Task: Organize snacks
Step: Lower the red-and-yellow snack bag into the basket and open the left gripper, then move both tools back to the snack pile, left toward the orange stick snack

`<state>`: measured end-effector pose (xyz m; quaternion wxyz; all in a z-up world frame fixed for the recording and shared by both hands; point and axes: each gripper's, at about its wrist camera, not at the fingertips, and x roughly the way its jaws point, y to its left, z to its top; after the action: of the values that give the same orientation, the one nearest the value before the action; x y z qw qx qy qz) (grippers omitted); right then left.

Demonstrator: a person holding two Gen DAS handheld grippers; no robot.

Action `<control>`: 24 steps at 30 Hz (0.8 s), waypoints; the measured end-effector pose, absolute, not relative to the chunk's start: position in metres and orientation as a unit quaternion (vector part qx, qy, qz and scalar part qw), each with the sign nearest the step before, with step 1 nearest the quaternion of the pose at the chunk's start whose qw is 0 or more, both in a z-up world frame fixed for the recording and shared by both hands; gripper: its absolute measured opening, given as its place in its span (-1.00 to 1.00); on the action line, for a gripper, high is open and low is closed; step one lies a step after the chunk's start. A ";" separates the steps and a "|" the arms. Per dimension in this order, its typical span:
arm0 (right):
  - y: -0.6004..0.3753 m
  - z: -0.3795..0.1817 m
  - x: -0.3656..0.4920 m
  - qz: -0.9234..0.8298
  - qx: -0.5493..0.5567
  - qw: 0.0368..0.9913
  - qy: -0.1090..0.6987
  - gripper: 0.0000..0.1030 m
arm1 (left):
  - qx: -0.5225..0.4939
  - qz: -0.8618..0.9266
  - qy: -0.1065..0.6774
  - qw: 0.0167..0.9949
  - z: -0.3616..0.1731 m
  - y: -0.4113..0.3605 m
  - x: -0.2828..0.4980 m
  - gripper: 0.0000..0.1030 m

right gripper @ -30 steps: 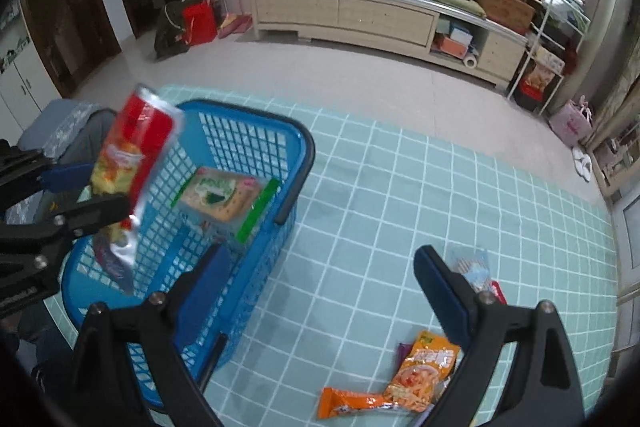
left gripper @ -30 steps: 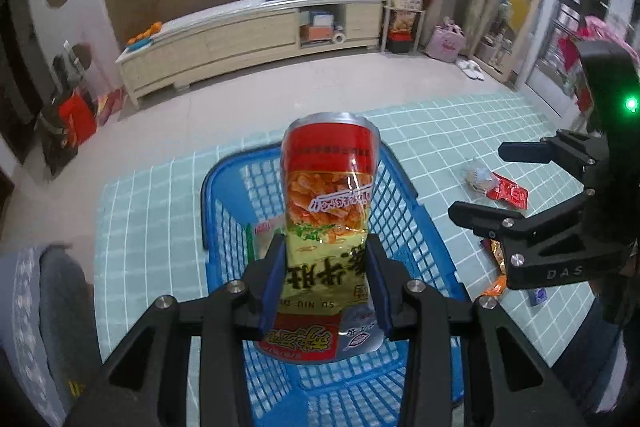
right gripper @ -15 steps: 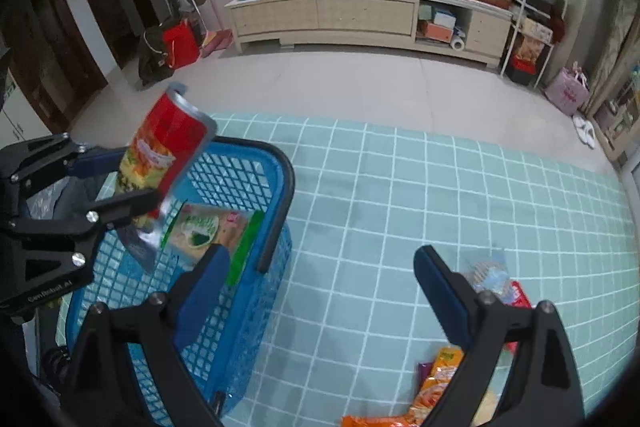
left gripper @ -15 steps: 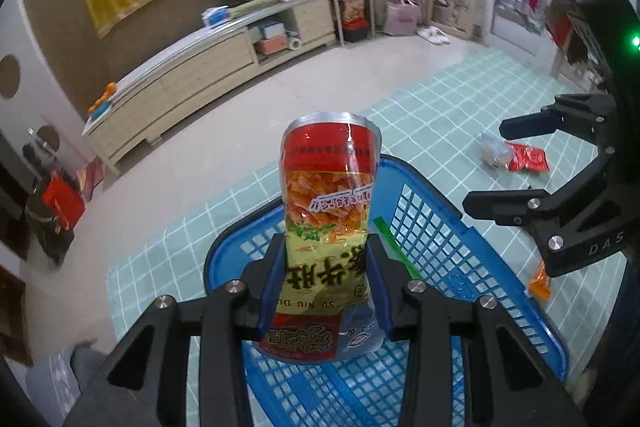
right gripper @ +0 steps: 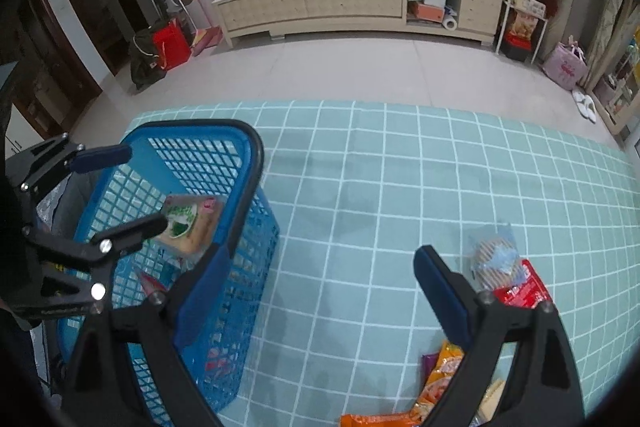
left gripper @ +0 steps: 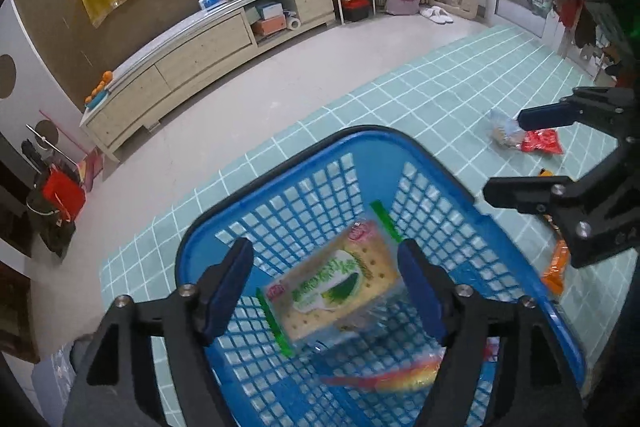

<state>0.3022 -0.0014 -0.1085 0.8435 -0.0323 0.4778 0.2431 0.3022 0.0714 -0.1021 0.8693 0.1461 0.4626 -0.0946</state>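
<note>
Snacks [right gripper: 506, 277] left on the mat [right gripper: 400, 187] near my empty, spread right fingers [right gripper: 440, 291] look light, crinkly, slippery; I'd pinch mid-pack. Left fingers [left gripper: 228, 285] released over basket [left gripper: 360, 137].

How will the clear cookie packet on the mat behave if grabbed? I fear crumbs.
The clear cookie packet looks like thin, crinkly film, so it is probably floppy and slippery. The round biscuits visible inside seem brittle; a hard squeeze from the right tool may crack them.
</note>
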 end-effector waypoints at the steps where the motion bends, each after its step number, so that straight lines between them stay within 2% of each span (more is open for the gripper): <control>1: -0.003 -0.107 0.301 0.243 -0.032 0.844 0.477 0.85 | 0.141 -0.096 0.462 0.870 -0.099 0.070 0.297 0.45; 14: -0.032 -0.072 0.274 0.243 -0.027 0.854 0.460 0.85 | 0.063 -0.098 0.453 0.884 -0.059 0.062 0.252 0.46; 24: -0.061 -0.044 0.242 0.235 -0.027 0.863 0.446 0.85 | 0.058 -0.104 0.430 0.895 -0.029 0.032 0.212 0.47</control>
<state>0.2421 -0.0609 -0.0437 0.8630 -0.0270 0.4461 0.2355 0.2119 0.0323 -0.0289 0.8950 0.0583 0.4299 -0.1039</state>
